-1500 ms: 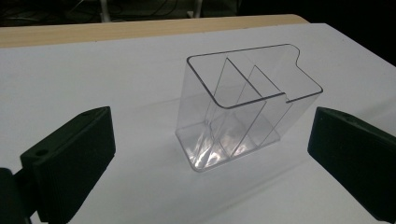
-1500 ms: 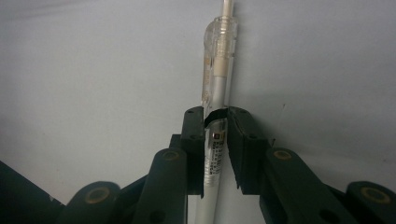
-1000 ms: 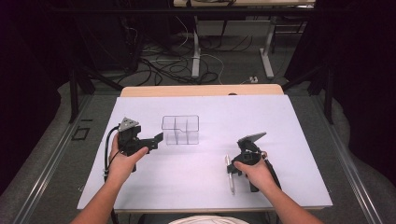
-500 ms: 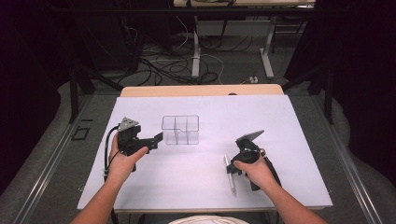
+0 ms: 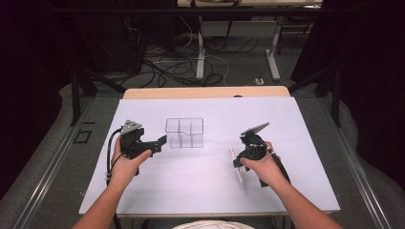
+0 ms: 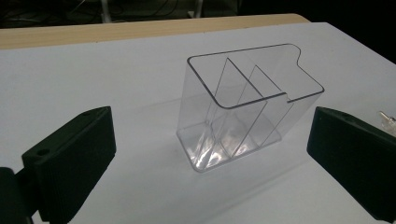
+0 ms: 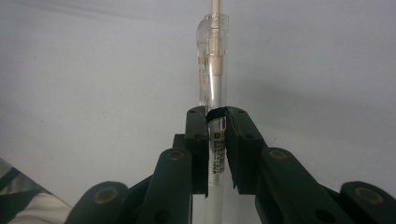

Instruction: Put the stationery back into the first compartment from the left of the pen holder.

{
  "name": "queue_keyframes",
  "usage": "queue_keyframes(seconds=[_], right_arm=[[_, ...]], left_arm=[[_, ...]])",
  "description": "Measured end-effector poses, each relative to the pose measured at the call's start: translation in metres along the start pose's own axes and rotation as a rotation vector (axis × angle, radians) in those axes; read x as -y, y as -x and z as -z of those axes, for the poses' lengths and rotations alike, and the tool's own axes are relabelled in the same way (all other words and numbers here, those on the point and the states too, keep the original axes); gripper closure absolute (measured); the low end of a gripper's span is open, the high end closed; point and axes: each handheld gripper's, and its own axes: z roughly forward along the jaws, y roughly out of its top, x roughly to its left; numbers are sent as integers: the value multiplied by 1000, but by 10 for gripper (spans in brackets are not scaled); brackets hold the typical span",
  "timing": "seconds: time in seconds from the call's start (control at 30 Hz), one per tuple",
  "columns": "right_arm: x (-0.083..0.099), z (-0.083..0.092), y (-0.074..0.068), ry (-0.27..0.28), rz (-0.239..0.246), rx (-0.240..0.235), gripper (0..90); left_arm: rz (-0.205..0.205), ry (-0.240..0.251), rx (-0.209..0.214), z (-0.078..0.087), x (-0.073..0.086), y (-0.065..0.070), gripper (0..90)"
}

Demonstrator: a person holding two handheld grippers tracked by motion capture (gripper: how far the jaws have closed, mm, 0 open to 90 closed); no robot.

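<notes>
1. Right gripper [image 7: 215,140]: fingers clenched on the pen [image 7: 212,70], held just above the worktop [image 5: 191,186].
2. Left gripper [image 6: 210,154]: fingers released, flanking the clear organizer [image 6: 247,107] without touching.
3. Keep the pen upright; aim for one compartment.

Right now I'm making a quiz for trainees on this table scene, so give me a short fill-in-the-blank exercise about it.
1. The right gripper is shut on a clear ____.
2. The left gripper has its jaws ____, with nothing between them.
3. The clear organizer stands on the ____ table cover.
4. Inside, the organizer is split by ____.

Missing words: pen; open; white; dividers
</notes>
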Motion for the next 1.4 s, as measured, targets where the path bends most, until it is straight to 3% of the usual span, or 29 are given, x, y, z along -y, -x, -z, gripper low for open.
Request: queue_keyframes(seconds=[0.1,0.17,0.2,0.23,0.27,0.3,0.33,0.37,0.43,0.47,0.53,0.57,0.6,0.63,0.67,0.7,0.73,0.77,0.8,0.83,0.9,1.13,1.4], right_arm=[[-1,3,-4,24,81,40,802],[0,2,-7,69,121,55,803],[-1,4,-10,66,155,69,803],[0,6,-14,53,158,89,803],[-1,6,-16,59,199,107,802],[0,4,-17,106,241,89,802],[-1,9,-20,61,276,117,803],[0,8,-23,85,305,136,802],[2,8,-28,135,400,156,802],[4,9,-34,158,483,218,802],[6,9,-40,188,594,251,802],[6,9,-40,188,594,251,802],[9,8,-45,216,698,302,802],[10,7,-48,232,754,314,802],[10,7,-48,232,754,314,802],[14,7,-53,248,824,353,802],[16,6,-55,262,872,358,802],[16,6,-55,262,872,358,802],[19,6,-59,279,952,384,802],[19,6,-59,279,952,384,802],[22,6,-64,308,1042,421,802],[25,6,-69,330,1130,458,802],[27,4,-70,324,1197,435,801]], left_arm=[[1,0,0,0,0,0,12],[2,3,0,0,0,0,13],[0,-1,1,0,0,0,13],[0,-1,0,0,0,0,13],[0,-2,1,0,0,0,15],[-1,-2,2,0,0,0,18],[-1,-2,3,0,0,0,22],[-1,-1,3,0,0,0,24],[-4,0,3,0,0,0,29],[-2,-1,2,0,0,0,35],[-2,-3,0,0,0,0,40],[-3,-3,-1,1,0,-1,40],[-3,-2,-1,1,-1,-1,42],[-2,-3,0,1,-1,-1,44],[0,-3,0,1,-1,-1,44],[0,-3,0,1,-1,-1,48],[0,-2,0,1,-1,-1,49],[0,-2,0,1,-1,-1,50],[-1,-1,0,1,-1,-1,52],[-1,-4,1,2,-1,-1,52],[-3,-4,2,2,-1,-1,58],[-2,-3,3,2,-2,-1,82],[1,-7,7,2,-3,-1,97]])
